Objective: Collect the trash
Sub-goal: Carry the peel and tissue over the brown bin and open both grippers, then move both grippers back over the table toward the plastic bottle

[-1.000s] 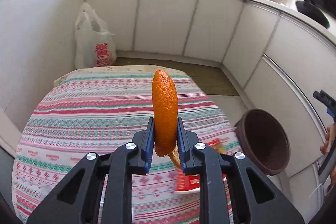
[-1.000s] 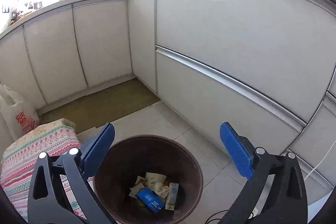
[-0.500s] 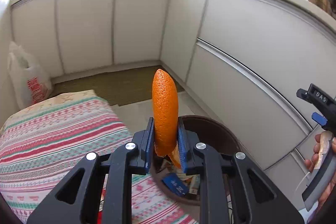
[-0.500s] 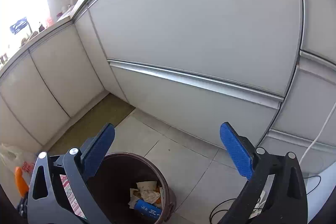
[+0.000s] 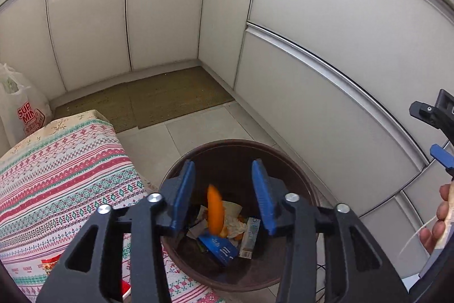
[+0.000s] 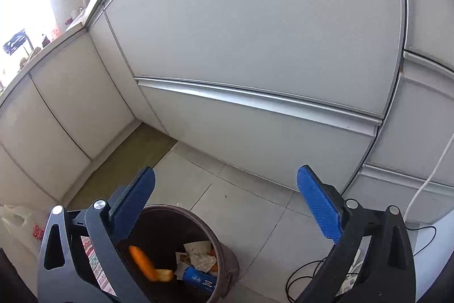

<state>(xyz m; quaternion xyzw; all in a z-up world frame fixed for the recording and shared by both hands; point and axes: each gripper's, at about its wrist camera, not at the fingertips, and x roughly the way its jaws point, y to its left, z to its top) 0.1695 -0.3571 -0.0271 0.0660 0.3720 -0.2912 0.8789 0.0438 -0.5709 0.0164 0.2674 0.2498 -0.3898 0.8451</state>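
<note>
Item, my left gripper (image 5: 224, 198): jaws opening above the brown bin (image 5: 295, 161), nothing pressed between the pads. Item, orange peel (image 5: 214, 213): blurred, clear of both pads, inside the bin's mouth over the wrappers and a blue carton (image 5: 218, 246). Item, my right gripper (image 6: 227, 206): jaws wide apart, empty, beside the bin. Item, table (image 5: 56, 161): patterned cloth, just left of the bin.

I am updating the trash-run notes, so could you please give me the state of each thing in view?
left gripper: jaws opening, gripping nothing
orange peel: released, falling into the bin
trash bin: upright, open, partly filled
right gripper: open, empty
plastic bag: standing on the floor
</note>
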